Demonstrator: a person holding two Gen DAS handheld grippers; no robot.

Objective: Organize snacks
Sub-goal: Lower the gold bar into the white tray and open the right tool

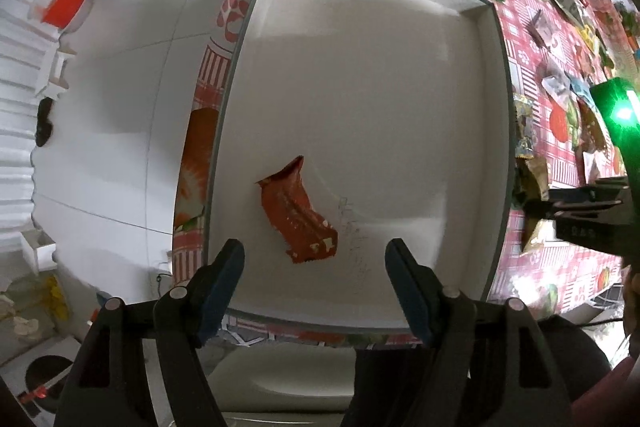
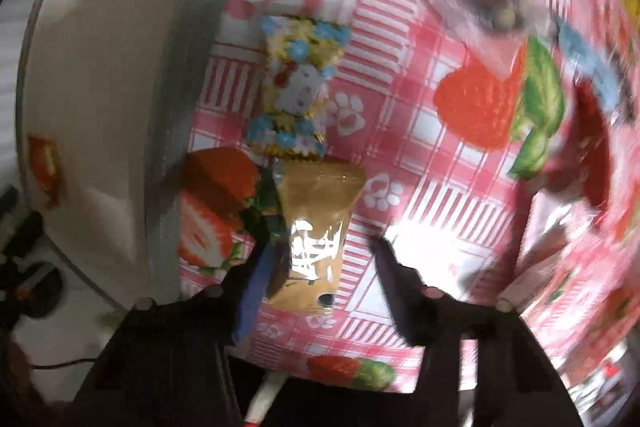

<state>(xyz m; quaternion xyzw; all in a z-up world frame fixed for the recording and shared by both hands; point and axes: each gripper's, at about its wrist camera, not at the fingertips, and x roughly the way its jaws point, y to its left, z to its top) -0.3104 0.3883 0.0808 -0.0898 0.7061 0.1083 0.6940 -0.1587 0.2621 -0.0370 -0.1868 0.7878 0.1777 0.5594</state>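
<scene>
No print on the red wrapper (image 1: 298, 215) or the gold packet (image 2: 316, 227) is sharp enough to read

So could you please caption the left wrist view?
Open left gripper above a red snack wrapper in the white tray.

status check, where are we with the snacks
Left gripper open over white tray, red packet lying inside. Right gripper open, jaws astride gold packet on tablecloth. Floral packet just beyond, nothing blocking.
</scene>
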